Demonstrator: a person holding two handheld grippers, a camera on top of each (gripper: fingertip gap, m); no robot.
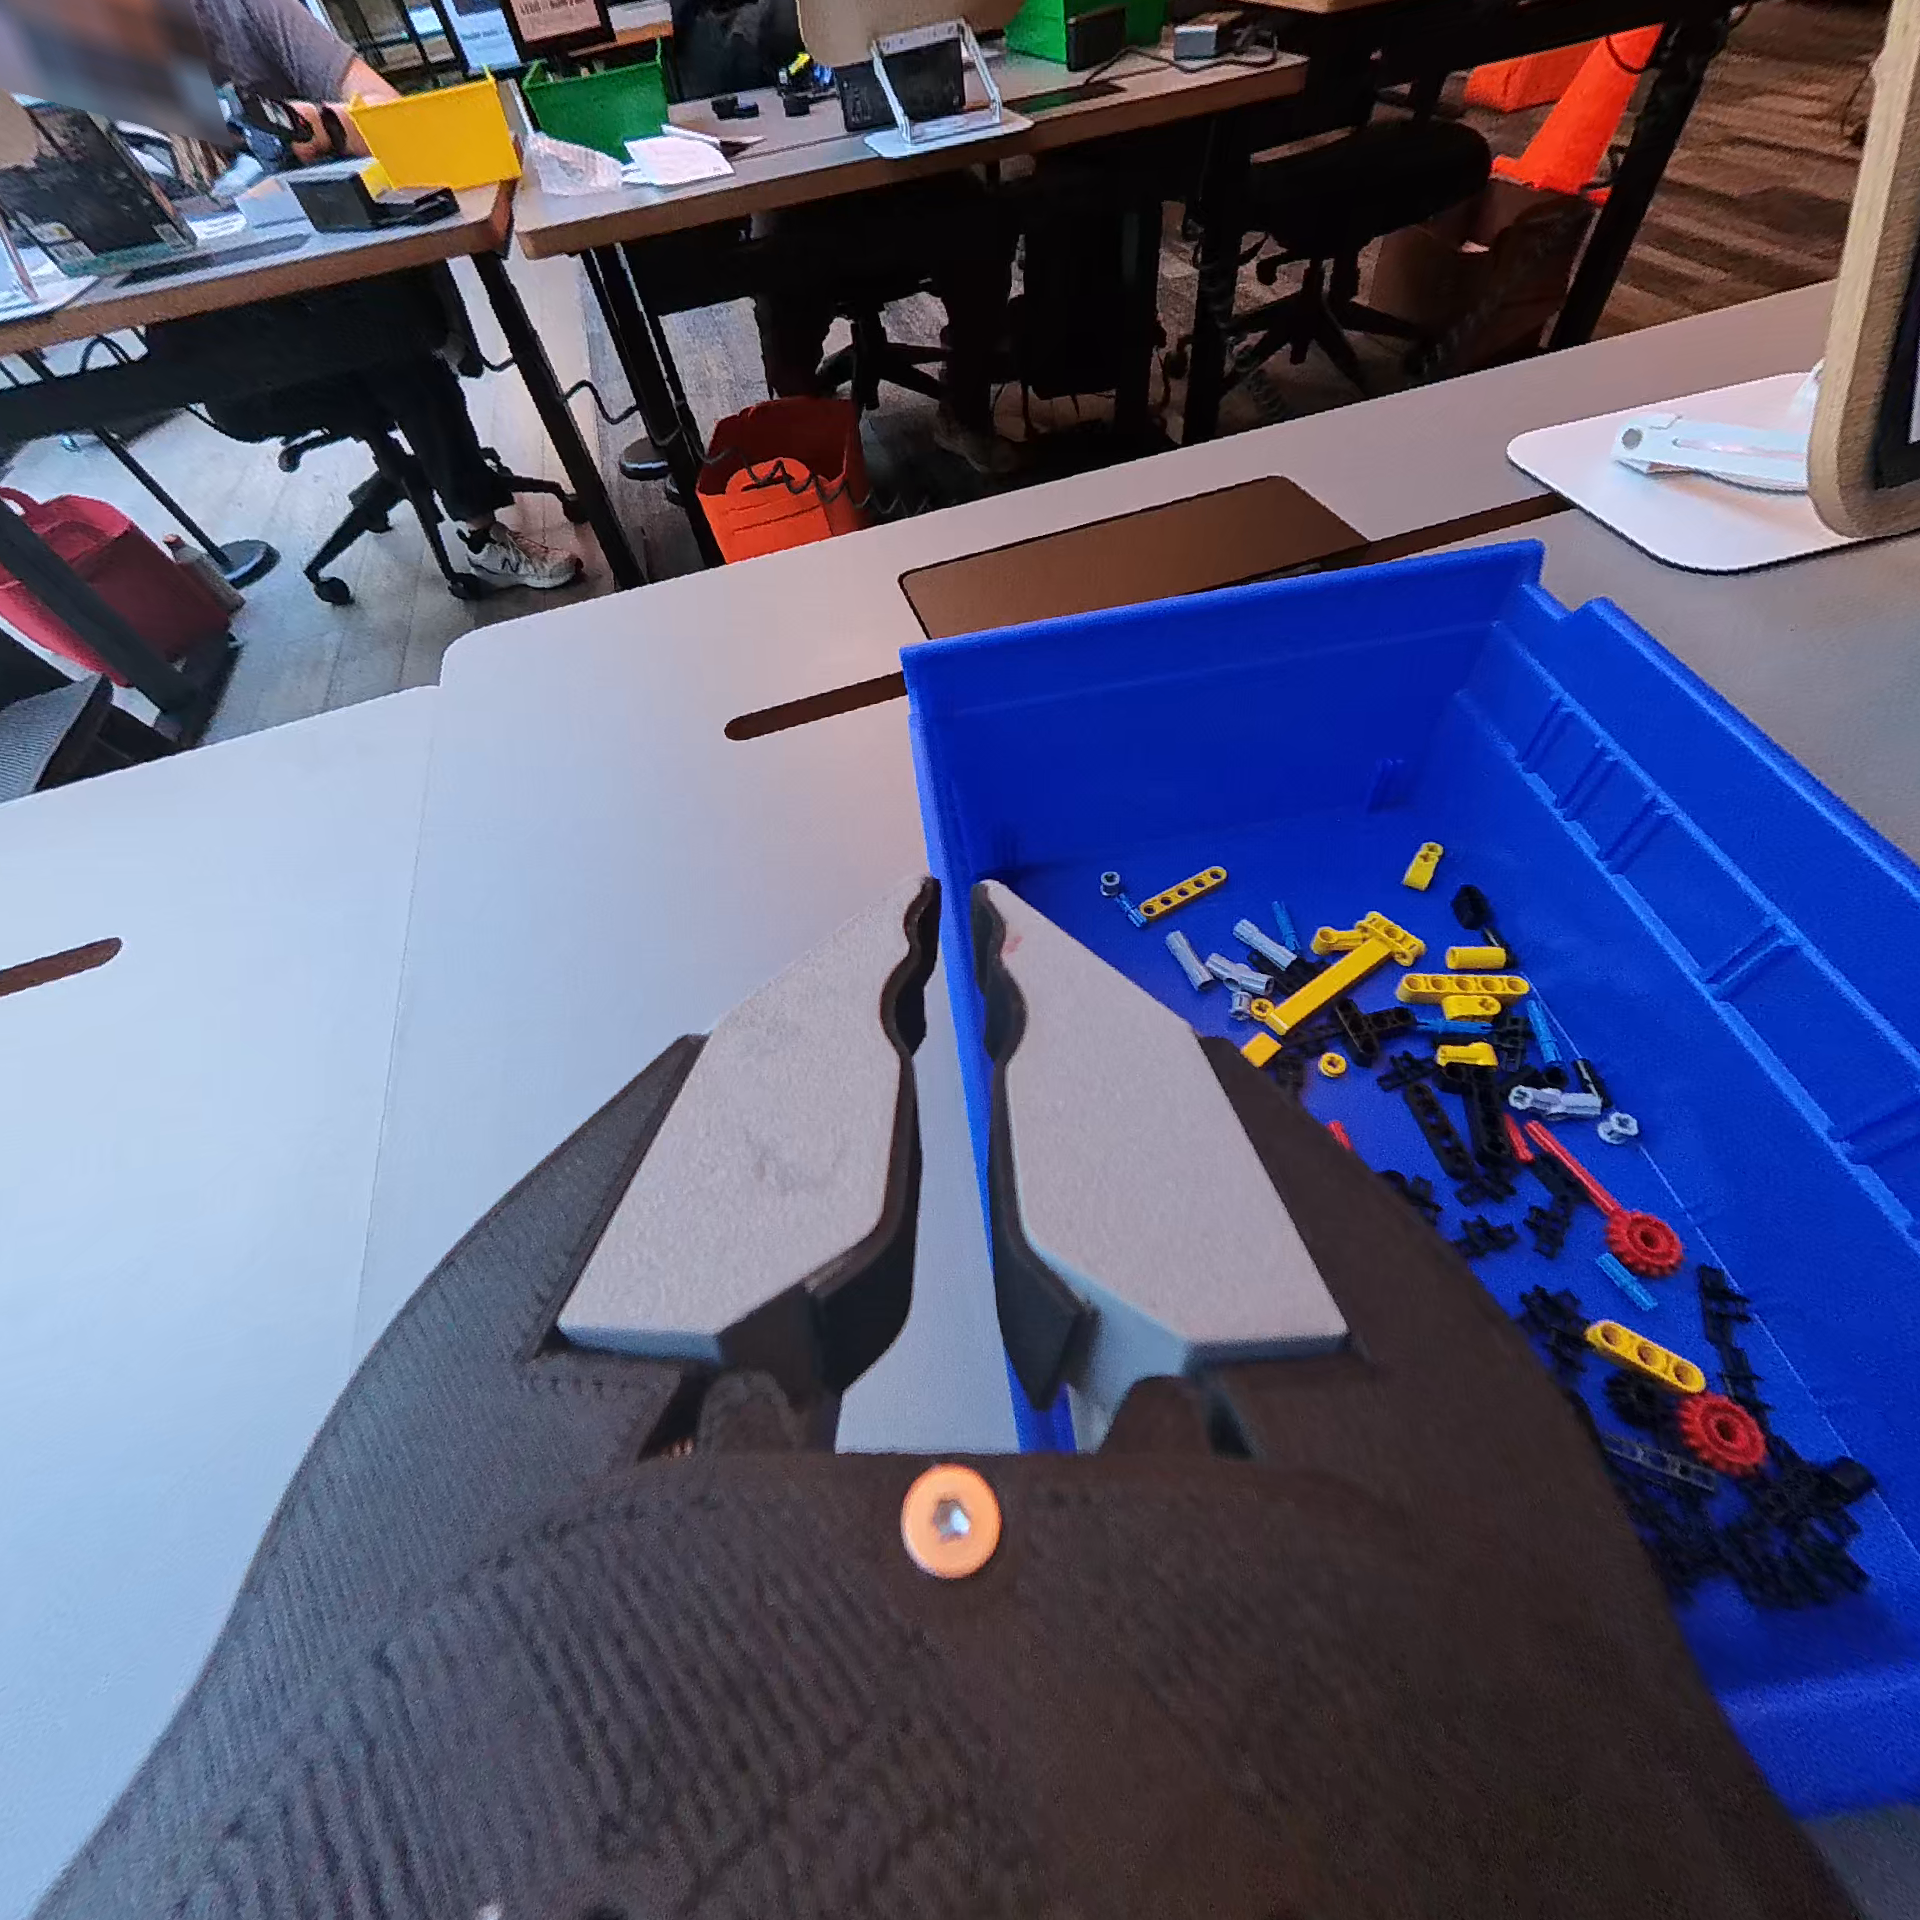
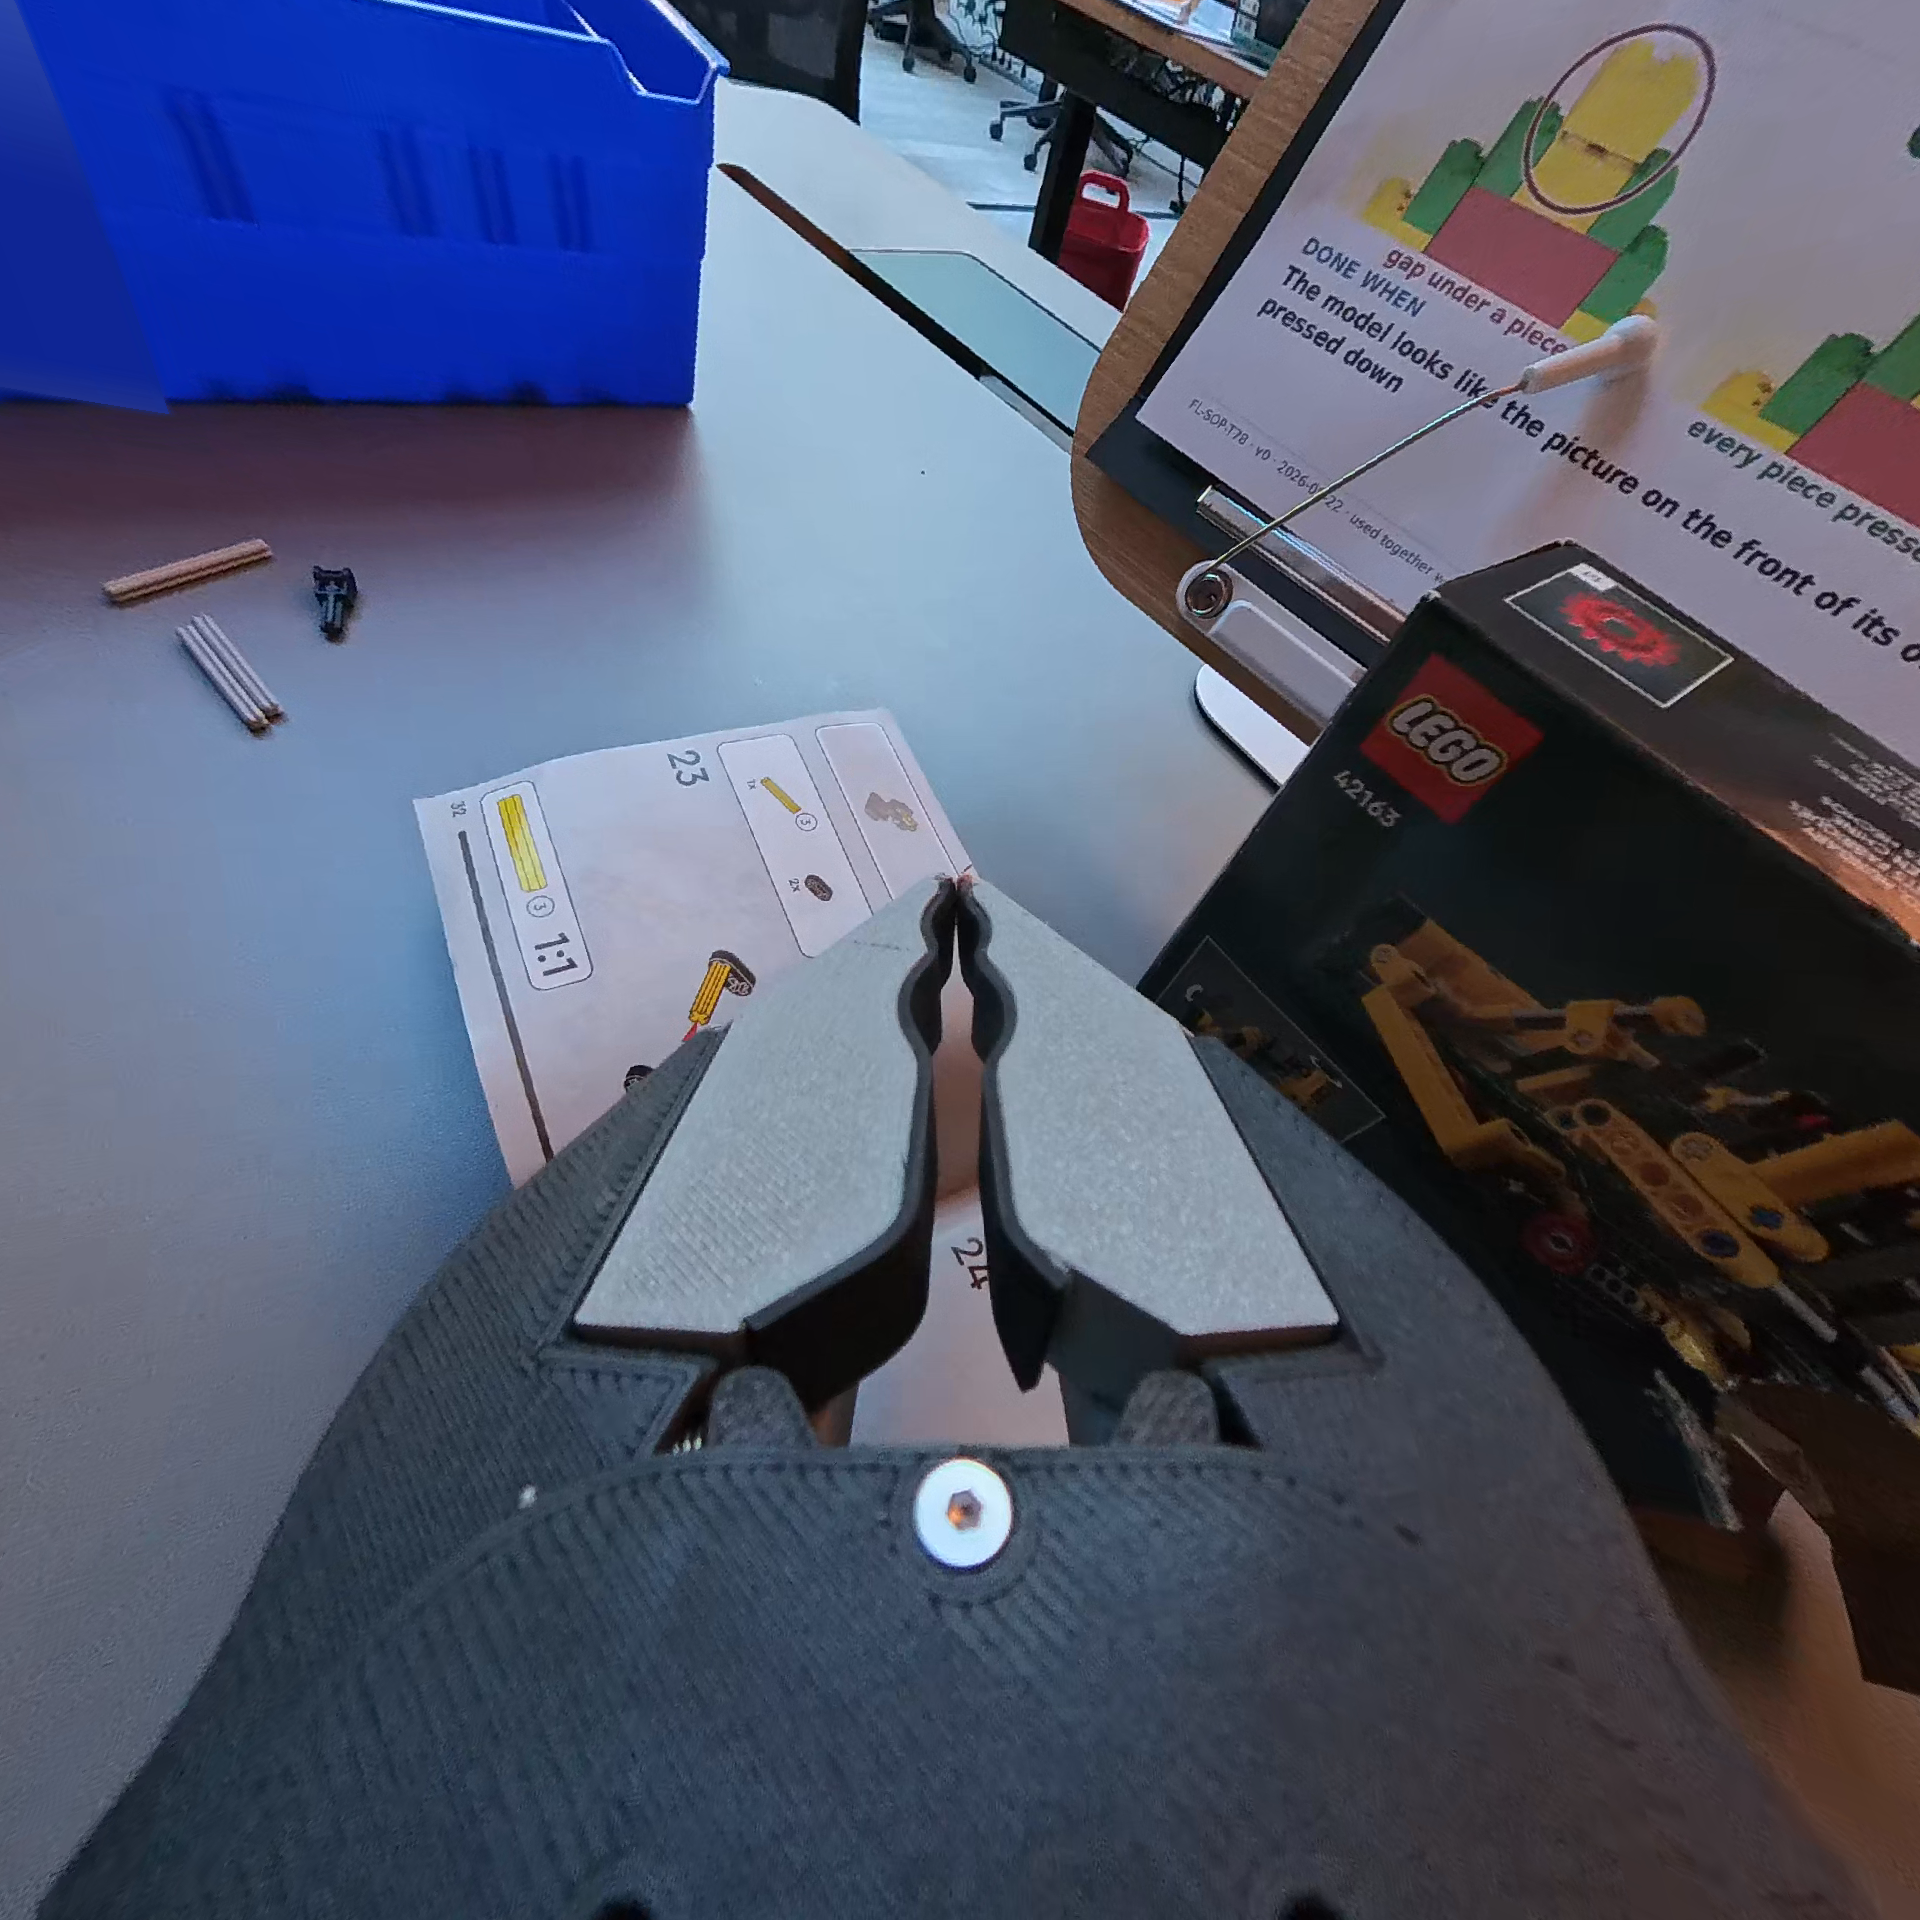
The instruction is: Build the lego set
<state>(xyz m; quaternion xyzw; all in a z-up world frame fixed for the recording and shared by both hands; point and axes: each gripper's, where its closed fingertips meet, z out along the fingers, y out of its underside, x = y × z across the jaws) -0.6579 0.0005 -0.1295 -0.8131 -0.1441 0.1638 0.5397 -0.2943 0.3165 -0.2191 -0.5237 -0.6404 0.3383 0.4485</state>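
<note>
A: Left hand-held gripper (image 1: 954, 902): we see the tips slightly parted, nothing between them, so released. It hangs over the near-left wall of the blue bin (image 1: 1143, 727), which sits on the grey desk (image 1: 520, 883).

B: Lego pieces (image 1: 1455, 1039)?

A: Loose on the bin floor, to the right of the left gripper and apart from it: yellow beams, black connectors, grey pins, two red gears (image 1: 1720, 1434).

B: Right hand-held gripper (image 2: 956, 902)?

A: We read it as clenched: tips touching. A tiny red speck shows at the tips; we cannot tell what it is. It hovers over the instruction sheet (image 2: 644, 883), which lies flat on the desk. The black lego box (image 2: 1558, 987) stands just beside it on the right.

B: Other parts?

A: Two tan axles (image 2: 189, 569) and a small black pin (image 2: 335, 597) lie on the desk, well apart, forward-left of the right gripper, near the bin. A task card on a stand (image 2: 1558, 260) sits behind the box.
</note>
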